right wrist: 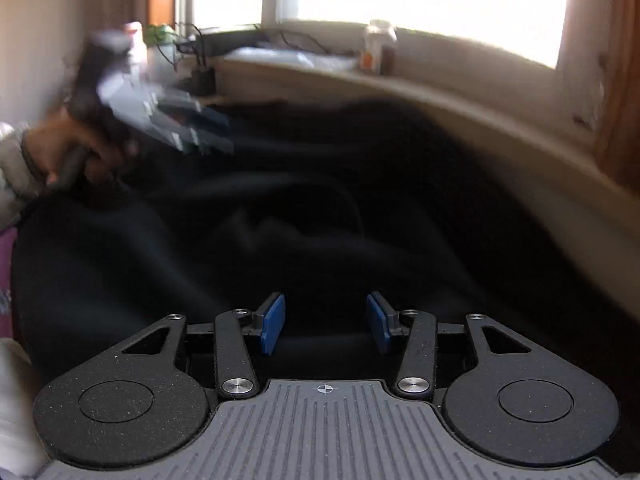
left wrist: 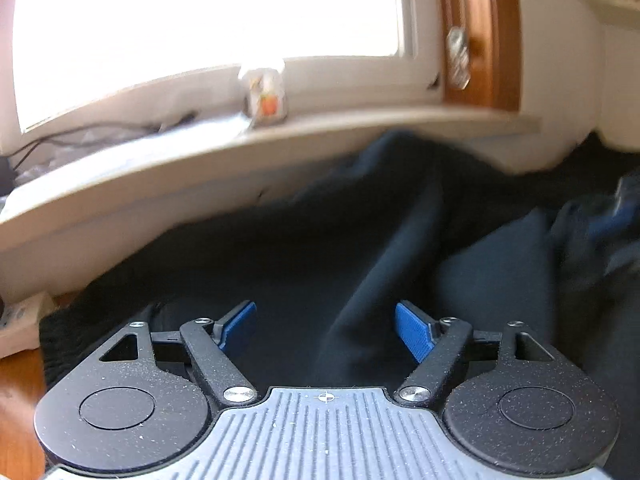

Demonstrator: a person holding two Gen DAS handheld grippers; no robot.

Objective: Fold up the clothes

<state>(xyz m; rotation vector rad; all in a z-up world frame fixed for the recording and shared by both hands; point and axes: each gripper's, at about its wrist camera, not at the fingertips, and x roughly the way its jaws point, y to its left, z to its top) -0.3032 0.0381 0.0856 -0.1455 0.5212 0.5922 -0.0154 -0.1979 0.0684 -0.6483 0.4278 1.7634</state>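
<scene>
While both views are smeared by motion blur, a dark, nearly black garment [left wrist: 320, 248] can be made out, spread in loose rumpled folds across a surface just below a pale window ledge [left wrist: 280, 148]. From the left wrist, the left gripper [left wrist: 326, 330] hovers low over the cloth with its blue pads wide apart and nothing between them. From the right wrist, the right gripper [right wrist: 326, 328] also sits over the dark fabric, its pads parted a little less widely and likewise empty. That same view shows the person's hand [right wrist: 76, 152] at far left, holding the blurred left gripper above the garment's far side. A small jar [left wrist: 266, 98] stands on the ledge in front of a bright window [left wrist: 200, 12].

Judging by the ridges and uneven heaps, the garment is neither flat nor neatly folded; whether it is being laid out or is between folds cannot be told. Any next grasp calls for finding an edge or corner, hard to pick out in such dark cloth.
</scene>
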